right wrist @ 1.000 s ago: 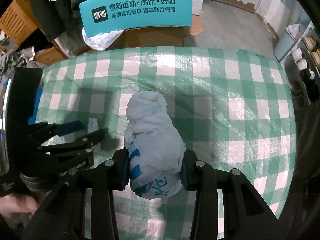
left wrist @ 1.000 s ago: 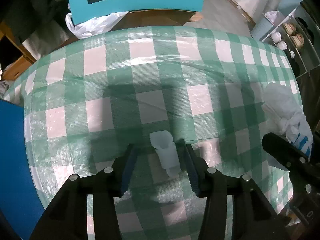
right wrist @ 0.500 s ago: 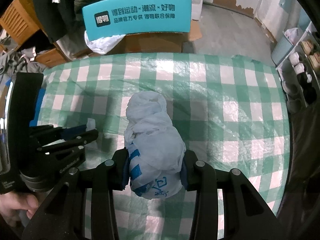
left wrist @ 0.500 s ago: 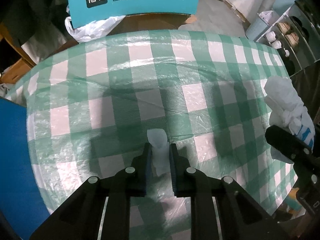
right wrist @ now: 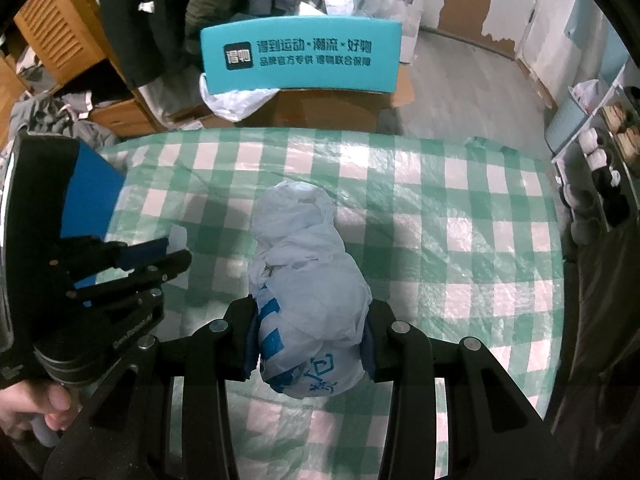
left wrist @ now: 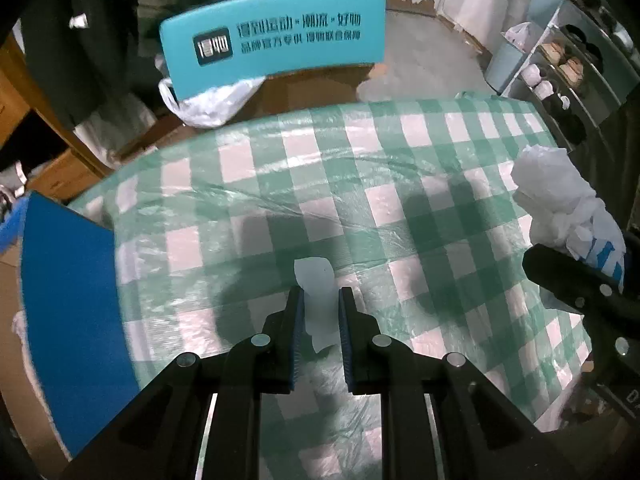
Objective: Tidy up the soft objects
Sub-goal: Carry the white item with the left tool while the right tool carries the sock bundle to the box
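Observation:
A small white scrap of soft plastic (left wrist: 316,300) is pinched between the blue pads of my left gripper (left wrist: 320,300), which is shut on it and held above the green-and-white checked tablecloth (left wrist: 360,184). My right gripper (right wrist: 310,320) is shut on a crumpled white plastic bag with blue print (right wrist: 304,280), also lifted off the cloth. In the left wrist view that bag (left wrist: 560,208) and the right gripper's finger (left wrist: 576,284) show at the right edge. In the right wrist view the left gripper (right wrist: 160,256) is at the left, the scrap barely visible at its tips.
A blue bin (left wrist: 68,300) stands at the table's left side. Beyond the far edge stands a teal chair back with printing (left wrist: 272,44) and a white plastic bag (left wrist: 208,100) under it. Shelves with shoes (left wrist: 560,72) are at the far right. A hand (right wrist: 36,408) holds the left gripper's handle.
The left gripper's jaws closed on the white scrap and lifted it off the cloth. Both grippers have risen, so the table looks farther away; the bag stays held in the right gripper.

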A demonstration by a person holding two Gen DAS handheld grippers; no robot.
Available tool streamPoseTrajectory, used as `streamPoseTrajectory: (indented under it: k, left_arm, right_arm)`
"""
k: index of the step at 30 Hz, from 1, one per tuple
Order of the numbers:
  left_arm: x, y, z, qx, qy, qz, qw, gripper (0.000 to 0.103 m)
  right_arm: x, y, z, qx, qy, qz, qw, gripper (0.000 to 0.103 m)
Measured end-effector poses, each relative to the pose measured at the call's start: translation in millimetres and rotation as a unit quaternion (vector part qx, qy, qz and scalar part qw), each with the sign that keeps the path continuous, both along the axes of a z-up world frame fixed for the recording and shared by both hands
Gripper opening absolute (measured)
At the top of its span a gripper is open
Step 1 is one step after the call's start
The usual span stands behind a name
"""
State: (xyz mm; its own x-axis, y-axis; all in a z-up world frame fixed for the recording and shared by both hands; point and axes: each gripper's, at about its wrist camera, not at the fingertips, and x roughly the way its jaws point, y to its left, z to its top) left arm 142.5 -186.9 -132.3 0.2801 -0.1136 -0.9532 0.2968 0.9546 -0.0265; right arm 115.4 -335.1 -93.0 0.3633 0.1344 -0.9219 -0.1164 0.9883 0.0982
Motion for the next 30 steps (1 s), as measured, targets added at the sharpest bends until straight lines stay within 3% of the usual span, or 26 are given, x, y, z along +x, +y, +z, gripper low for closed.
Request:
streamPoseTrajectory:
  k: [30]
  left_arm:
    - [-68, 52, 76, 0.021, -0.072, 0.001, 0.9972, 0.017]
  right_arm:
    - [-54, 49, 54, 0.005, -0.047, 0.044, 0.998, 0.038]
